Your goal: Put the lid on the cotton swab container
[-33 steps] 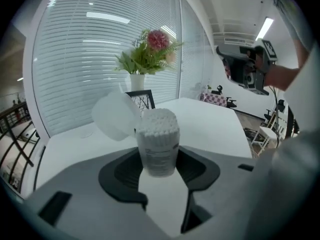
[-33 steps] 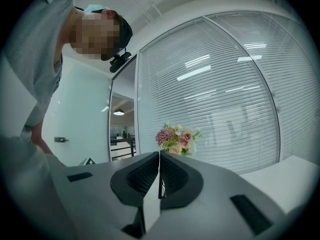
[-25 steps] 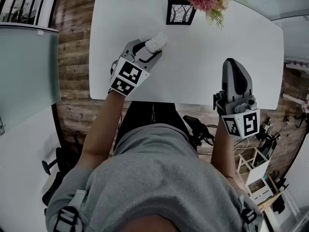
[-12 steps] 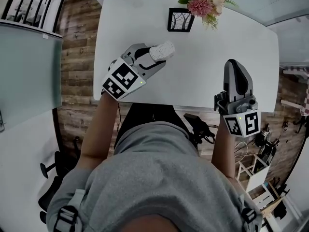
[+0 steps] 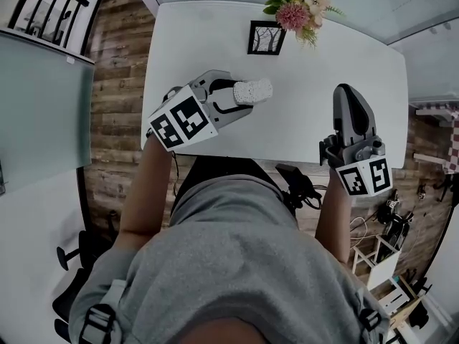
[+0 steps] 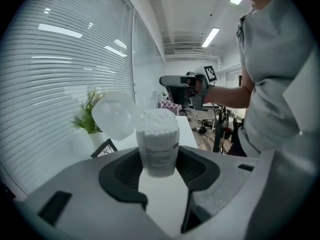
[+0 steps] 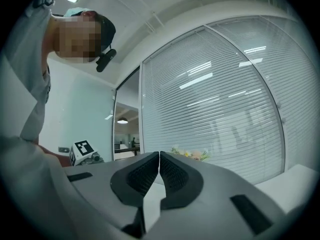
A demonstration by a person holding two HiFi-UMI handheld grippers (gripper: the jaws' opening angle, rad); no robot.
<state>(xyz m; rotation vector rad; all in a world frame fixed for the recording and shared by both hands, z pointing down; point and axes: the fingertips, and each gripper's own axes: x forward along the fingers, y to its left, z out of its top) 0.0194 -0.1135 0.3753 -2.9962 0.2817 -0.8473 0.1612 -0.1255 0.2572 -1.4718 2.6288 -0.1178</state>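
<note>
The wood floor (image 5: 115, 99) is showing on both sides of a big white table (image 5: 308, 131). A person in a grey shirt (image 5: 229, 264) is sitting at the near edge of the table and is holding 2 claws, 1 in each hand.

The left gripper (image 5: 238, 100) is reaching over the near part of the table and is squeezing the cotton swab container (image 6: 158, 146) by its lower half, with 1 dark pad on each side. The container is pointing away from the claw, and in the head view it is leaning over toward the right.

The right gripper (image 5: 346, 95) is hanging over the table's near right part, well apart from the left one. Its jaws are pressing together with nothing between them.

Flowers (image 5: 292, 9) are standing at the far edge of the table, and a small picture frame (image 5: 267, 37) is standing just beside them.

The container is packed with white swab tips. Its clear lid (image 6: 114, 116) is hanging open – tipped off to one side and touching the top edge.
</note>
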